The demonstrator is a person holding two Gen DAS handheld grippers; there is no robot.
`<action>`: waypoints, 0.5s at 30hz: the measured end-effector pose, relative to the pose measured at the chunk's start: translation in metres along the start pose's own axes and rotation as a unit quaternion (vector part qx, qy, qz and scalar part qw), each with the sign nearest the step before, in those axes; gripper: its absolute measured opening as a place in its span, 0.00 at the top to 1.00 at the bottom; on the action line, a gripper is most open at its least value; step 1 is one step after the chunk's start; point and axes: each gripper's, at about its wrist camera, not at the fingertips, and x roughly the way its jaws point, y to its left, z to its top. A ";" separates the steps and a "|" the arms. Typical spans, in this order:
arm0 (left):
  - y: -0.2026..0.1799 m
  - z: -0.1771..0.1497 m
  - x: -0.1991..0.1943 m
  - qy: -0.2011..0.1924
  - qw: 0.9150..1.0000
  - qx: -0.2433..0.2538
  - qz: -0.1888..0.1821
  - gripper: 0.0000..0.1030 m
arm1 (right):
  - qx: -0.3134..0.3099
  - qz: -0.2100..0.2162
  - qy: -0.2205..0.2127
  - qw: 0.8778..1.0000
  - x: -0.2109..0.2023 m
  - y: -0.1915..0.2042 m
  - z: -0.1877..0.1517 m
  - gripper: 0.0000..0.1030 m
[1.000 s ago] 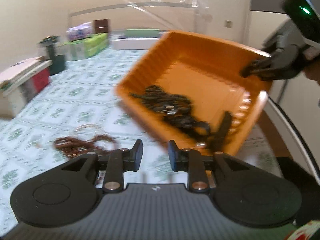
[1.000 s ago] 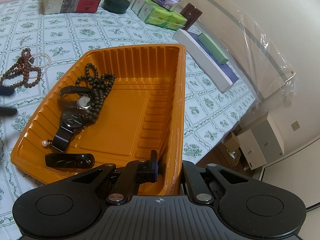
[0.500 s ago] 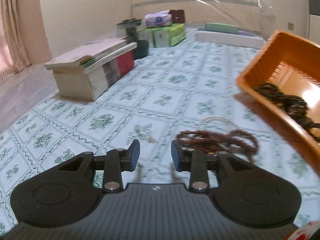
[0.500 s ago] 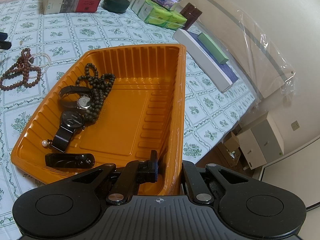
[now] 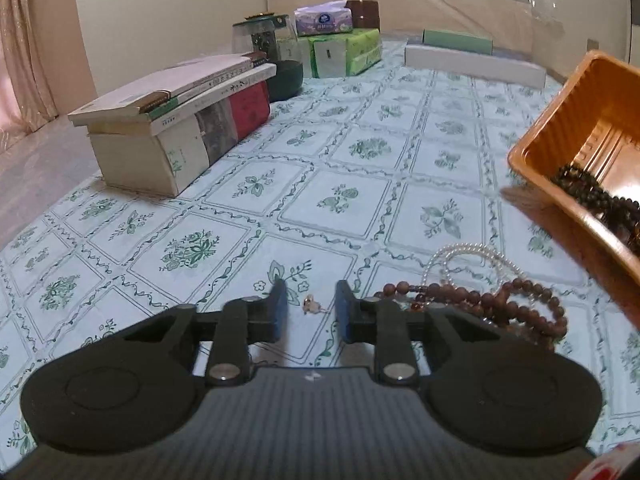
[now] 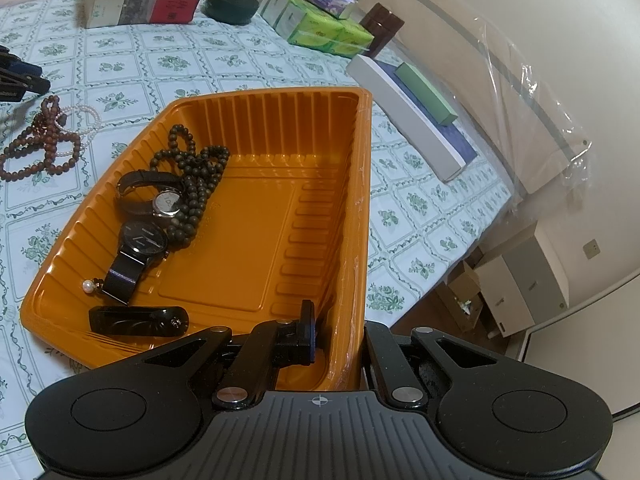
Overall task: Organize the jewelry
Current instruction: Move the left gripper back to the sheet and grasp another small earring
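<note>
A small pale earring (image 5: 311, 305) lies on the flowered tablecloth between the fingertips of my left gripper (image 5: 310, 292). Its jaws are closing and the pads stand clear of the earring. Just to the right lie a brown bead necklace (image 5: 480, 304) and a white pearl bracelet (image 5: 468, 256). My right gripper (image 6: 340, 336) is shut on the near wall of the orange tray (image 6: 248, 240), held tilted above the table. In the tray lie a dark bead strand (image 6: 192, 184), two watches (image 6: 160, 204), a black clip (image 6: 136, 320) and a pearl stud (image 6: 87, 287).
A stack of books (image 5: 180, 120), a dark jar (image 5: 276, 60), green tissue packs (image 5: 340, 52) and a long white box (image 5: 472, 64) stand at the far side of the table. The table's edge runs to the right of the tray, with cardboard boxes (image 6: 520, 280) on the floor below.
My left gripper has swung left away from the tray and sunk to the tablecloth, with the earring now between its narrower jaws. The right gripper and the tray have not moved.
</note>
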 end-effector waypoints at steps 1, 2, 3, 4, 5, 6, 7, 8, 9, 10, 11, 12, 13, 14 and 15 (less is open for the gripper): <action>0.000 0.000 0.001 0.001 1.000 -0.001 0.000 0.82 | 0.000 0.000 0.000 1.000 0.000 0.000 0.000 0.95; 0.000 -0.001 0.002 0.002 1.000 -0.004 -0.001 0.84 | 0.000 0.000 0.000 1.000 0.001 0.000 0.000 0.95; 0.001 -0.002 0.002 0.002 1.000 -0.009 -0.003 0.85 | 0.000 0.000 0.000 1.000 0.001 0.000 0.000 0.95; 0.002 -0.002 0.002 0.002 1.000 -0.009 -0.003 0.88 | 0.000 0.000 0.000 1.000 0.001 0.000 0.000 0.95; 0.002 -0.003 0.002 0.002 1.000 -0.009 -0.003 0.91 | 0.000 0.000 0.000 1.000 0.001 0.000 0.000 0.95; 0.002 -0.003 0.002 0.002 1.000 -0.009 -0.002 0.93 | 0.000 0.000 0.000 1.000 0.001 0.000 0.000 0.95; 0.002 -0.003 0.001 0.001 1.000 -0.009 -0.002 0.93 | 0.000 0.000 0.000 1.000 0.001 0.000 0.000 0.95; 0.002 -0.003 0.000 0.000 1.000 -0.010 -0.002 0.93 | 0.000 0.000 0.000 1.000 0.001 0.000 0.000 0.95; 0.002 -0.004 -0.002 0.000 1.000 -0.012 -0.002 0.93 | 0.000 -0.001 0.000 1.000 0.001 0.000 0.000 0.95; 0.003 -0.004 -0.003 -0.001 1.000 -0.014 -0.001 0.93 | 0.000 0.000 -0.001 1.000 0.001 0.000 0.000 0.95; 0.004 -0.005 -0.005 -0.002 1.000 -0.015 0.000 0.93 | 0.000 -0.001 -0.001 1.000 0.001 0.001 0.000 0.95; 0.004 -0.006 -0.008 -0.003 1.000 -0.018 -0.001 0.93 | -0.001 -0.001 -0.001 1.000 0.001 0.002 0.000 0.95; 0.005 -0.007 -0.011 -0.004 1.000 -0.020 -0.001 0.93 | -0.001 -0.001 -0.002 1.000 0.002 0.002 0.000 0.95; 0.005 -0.007 -0.015 -0.005 1.000 -0.022 -0.002 0.93 | -0.001 -0.001 -0.002 1.000 0.002 0.002 0.000 0.95; 0.005 -0.008 -0.019 -0.006 1.000 -0.023 -0.002 0.93 | -0.001 -0.001 -0.002 1.000 0.002 0.003 -0.001 0.95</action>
